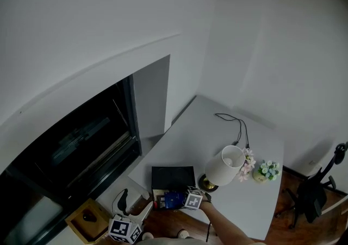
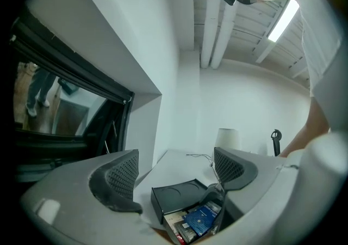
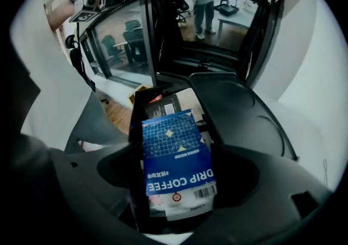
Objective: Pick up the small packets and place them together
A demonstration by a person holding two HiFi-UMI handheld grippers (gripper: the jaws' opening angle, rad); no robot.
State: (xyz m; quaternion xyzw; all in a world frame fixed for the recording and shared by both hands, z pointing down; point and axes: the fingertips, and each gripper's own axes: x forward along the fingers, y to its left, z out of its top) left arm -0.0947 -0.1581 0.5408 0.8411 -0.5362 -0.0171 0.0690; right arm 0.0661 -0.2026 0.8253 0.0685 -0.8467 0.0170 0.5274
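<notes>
Right gripper view: blue coffee packet (image 3: 174,151) atop packets (image 3: 185,206) in black box (image 3: 234,108)

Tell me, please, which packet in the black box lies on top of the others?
The blue drip coffee packet: it lies uppermost, partly covering the dark packet behind it.

Premises: office-type room. A white table (image 1: 228,130) at centre of the head view carries a shaded lamp (image 1: 225,165) and a small pot of flowers (image 1: 266,170). A black swivel chair (image 1: 315,189) stands at four o'clock on wood flooring (image 1: 288,206). A dark glazed partition (image 1: 81,146) sits at eight o'clock, with desks and office chairs (image 3: 130,35) visible beyond its glass. Overhead are a strip light (image 2: 283,20) and exposed white pipes (image 2: 217,21).
</notes>
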